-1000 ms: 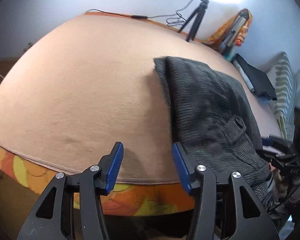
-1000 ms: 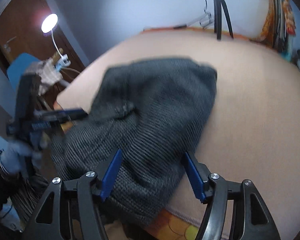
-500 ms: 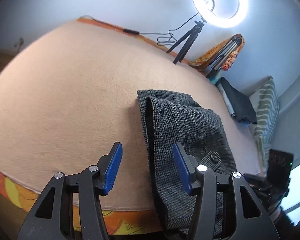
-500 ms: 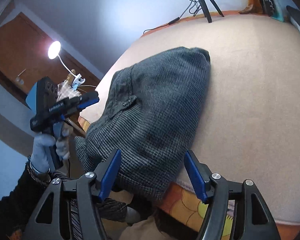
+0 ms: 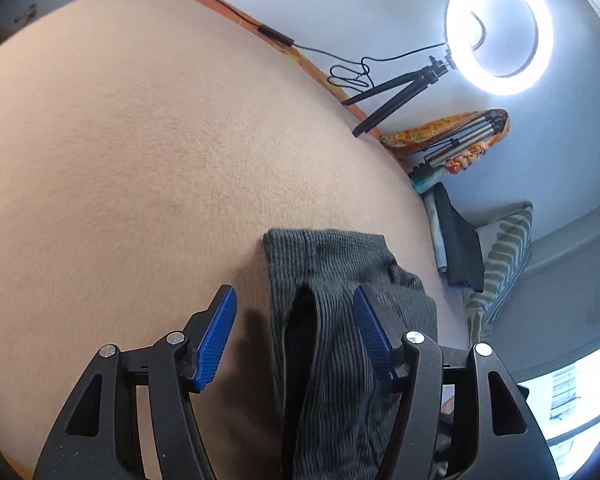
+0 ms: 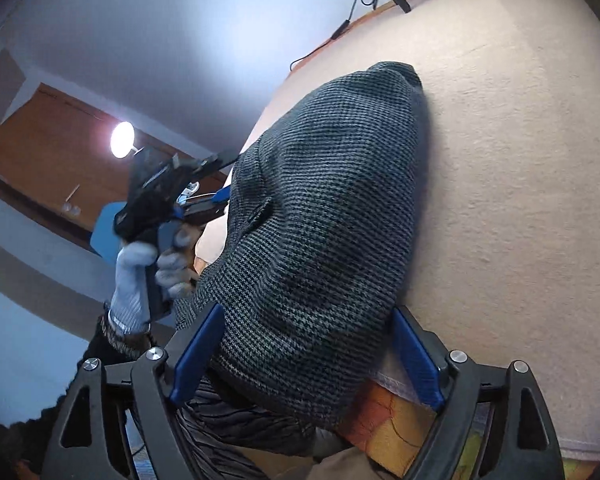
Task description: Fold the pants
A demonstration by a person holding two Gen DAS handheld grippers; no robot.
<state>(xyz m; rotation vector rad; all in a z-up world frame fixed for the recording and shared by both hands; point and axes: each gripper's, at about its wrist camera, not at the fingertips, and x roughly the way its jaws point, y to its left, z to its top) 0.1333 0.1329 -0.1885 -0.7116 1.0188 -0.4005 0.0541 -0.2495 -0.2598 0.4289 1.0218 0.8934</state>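
The folded dark grey checked pants (image 5: pixel 332 308) lie near the front edge of the beige bed (image 5: pixel 140 140), their near end hanging over it. My left gripper (image 5: pixel 296 336) is open, its blue-padded jaws straddling the left folded edge of the pants, just above it. In the right wrist view the pants (image 6: pixel 324 208) form a rounded bundle. My right gripper (image 6: pixel 304 360) is open, its jaws on either side of the near end of the bundle at the bed edge. The left gripper also shows in the right wrist view (image 6: pixel 204 184), held in a gloved hand.
A ring light on a small tripod (image 5: pixel 496 28) stands at the bed's far edge with a cable (image 5: pixel 276 38). Folded dark clothes (image 5: pixel 458 240) and a striped pillow (image 5: pixel 504 264) lie at the right. An orange patterned sheet (image 6: pixel 392 420) shows below the bed edge.
Both grippers have moved in closer over the pants. The left now straddles the left fold. The right now straddles the near end. The pants have not moved.
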